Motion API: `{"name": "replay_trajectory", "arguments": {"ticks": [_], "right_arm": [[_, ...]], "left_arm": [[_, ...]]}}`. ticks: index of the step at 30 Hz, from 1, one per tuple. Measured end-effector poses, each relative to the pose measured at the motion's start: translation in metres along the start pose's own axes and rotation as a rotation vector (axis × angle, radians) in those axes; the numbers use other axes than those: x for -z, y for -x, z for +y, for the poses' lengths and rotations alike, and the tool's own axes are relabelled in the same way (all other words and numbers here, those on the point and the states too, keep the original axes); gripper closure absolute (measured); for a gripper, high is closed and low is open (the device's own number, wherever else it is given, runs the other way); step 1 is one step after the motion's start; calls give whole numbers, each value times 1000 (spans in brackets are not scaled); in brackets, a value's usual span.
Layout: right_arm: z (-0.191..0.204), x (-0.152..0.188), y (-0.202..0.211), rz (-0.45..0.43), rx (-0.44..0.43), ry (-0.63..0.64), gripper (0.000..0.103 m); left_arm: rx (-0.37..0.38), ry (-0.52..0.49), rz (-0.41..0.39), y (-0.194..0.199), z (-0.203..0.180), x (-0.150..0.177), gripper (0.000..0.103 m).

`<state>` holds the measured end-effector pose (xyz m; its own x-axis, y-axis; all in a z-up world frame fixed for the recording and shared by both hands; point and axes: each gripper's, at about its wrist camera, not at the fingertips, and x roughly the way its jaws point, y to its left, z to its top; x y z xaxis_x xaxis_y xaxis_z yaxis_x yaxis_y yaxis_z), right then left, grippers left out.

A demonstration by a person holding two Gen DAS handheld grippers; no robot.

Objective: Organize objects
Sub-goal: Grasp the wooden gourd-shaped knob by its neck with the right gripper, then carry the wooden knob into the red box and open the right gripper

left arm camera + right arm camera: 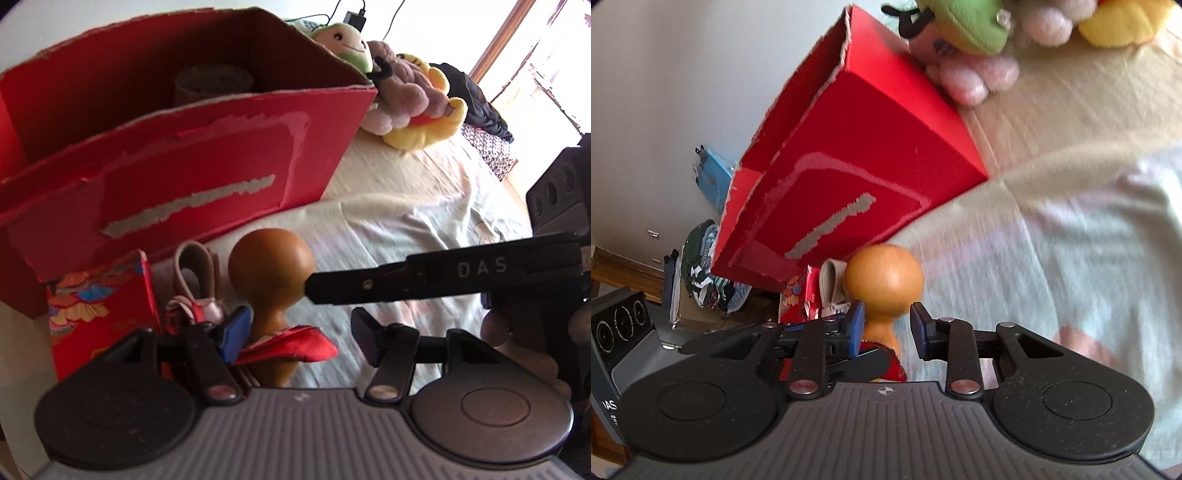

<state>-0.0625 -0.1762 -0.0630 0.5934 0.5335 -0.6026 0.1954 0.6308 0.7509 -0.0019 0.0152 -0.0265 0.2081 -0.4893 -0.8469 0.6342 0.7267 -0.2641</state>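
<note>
A bed covered by a wrinkled cream sheet (399,221), sunlit, with a bright window and wooden frame at the far right of the left wrist view. Plain pale wall behind; heaped striped clothes (701,269) on the floor in the right wrist view. Near the sheet's far edge, a pile of plush toys (406,92): green, pink and yellow, just beside the corner of a large red cardboard box (207,162). Box open-topped, rim torn, front face scarred with grey strips of peeled tape; a brownish cylinder dimly visible inside.

In front of the box, upright on the sheet: a wooden knob-topped handle (271,269), glossy orange-brown, round ball head narrowing to a slim neck, with a piece of red satin fabric (295,345) around its lower part. Just left, a small red box with a colourful fan pattern (99,314) and a beige strap loop (195,269).

Left gripper (299,334) spread wide, blue-padded finger beside the neck, not clamped. Right gripper (886,326) likewise parted, straddling the neck with gaps on both sides; one of its fingers touching the ball head in the left wrist view.
</note>
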Motion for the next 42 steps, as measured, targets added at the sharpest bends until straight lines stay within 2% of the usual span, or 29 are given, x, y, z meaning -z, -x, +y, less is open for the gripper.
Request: {"name": "replay_trajectory", "arguments": {"ticks": [5, 12, 19, 26, 33, 35, 42], "right_arm": [[-2, -1, -4, 33, -14, -22, 72], [-9, -3, -1, 43, -15, -46, 72], [-21, -7, 11, 18, 21, -66, 71], [-37, -11, 22, -16, 53, -104, 68], [-44, -17, 24, -26, 48, -105, 68], [-44, -19, 23, -25, 46, -95, 67], [-52, -26, 13, 1, 16, -93, 65]], "left_arm": [[22, -10, 19, -6, -1, -1, 36], [75, -19, 57, -18, -6, -7, 36], [94, -79, 70, -34, -26, -19, 36], [123, -87, 102, -52, -36, -29, 37], [99, -59, 124, -62, -33, -32, 38], [95, -55, 122, -62, -32, -33, 42], [27, -102, 105, -62, -39, -31, 46]]}}
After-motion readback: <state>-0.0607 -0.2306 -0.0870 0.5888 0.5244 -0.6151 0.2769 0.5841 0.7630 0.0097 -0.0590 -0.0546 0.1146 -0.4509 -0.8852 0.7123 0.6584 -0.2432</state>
